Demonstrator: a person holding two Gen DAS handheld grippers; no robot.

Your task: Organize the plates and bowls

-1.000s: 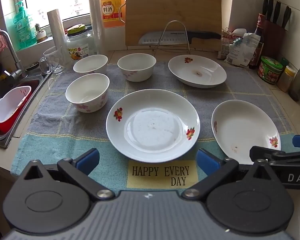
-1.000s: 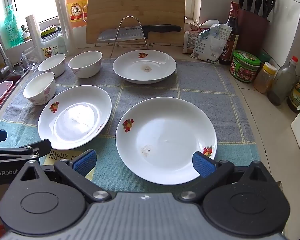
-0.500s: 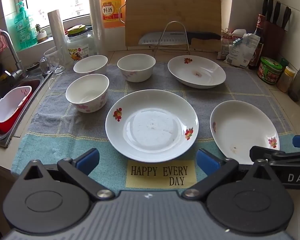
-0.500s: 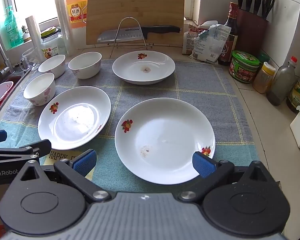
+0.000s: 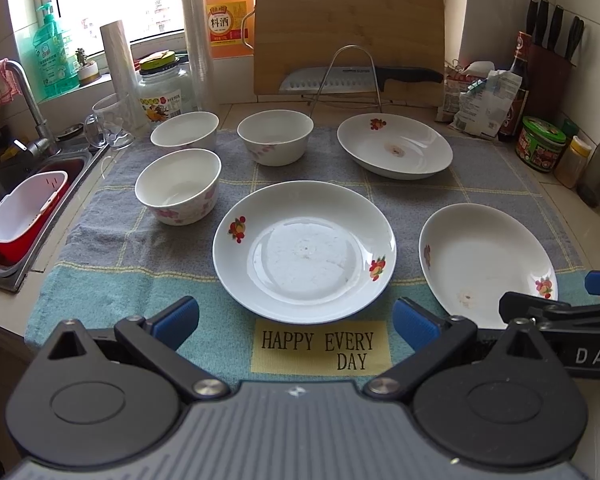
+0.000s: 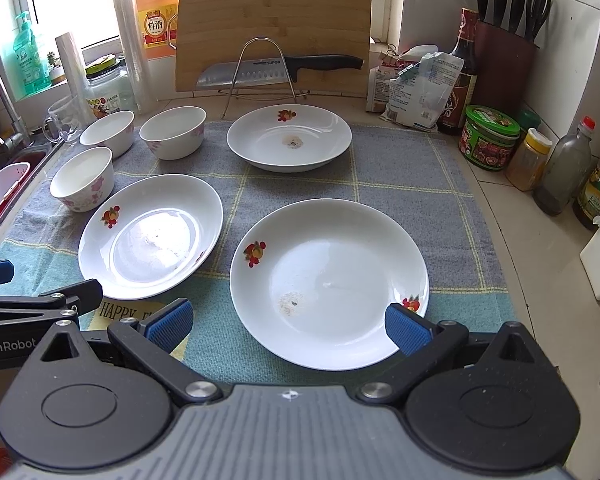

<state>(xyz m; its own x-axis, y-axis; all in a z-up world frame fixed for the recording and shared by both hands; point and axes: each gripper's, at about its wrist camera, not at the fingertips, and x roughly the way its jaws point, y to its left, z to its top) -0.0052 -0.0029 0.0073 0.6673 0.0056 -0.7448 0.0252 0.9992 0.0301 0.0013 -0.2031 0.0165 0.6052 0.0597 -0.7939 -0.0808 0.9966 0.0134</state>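
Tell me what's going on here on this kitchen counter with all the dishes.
A person holds a hand-held gripper in each hand over a towel spread on the counter. The left hand-held gripper and the right hand-held gripper are both open and holding nothing. Three white plates, near left, near right and far, and three bowls lie apart on the towel, nothing stacked yet. Sorting has not visibly begun.

Bare cloth (image 6: 400, 168) right of plates (image 6: 328, 280); bowls (image 5: 178, 186) crowding left.
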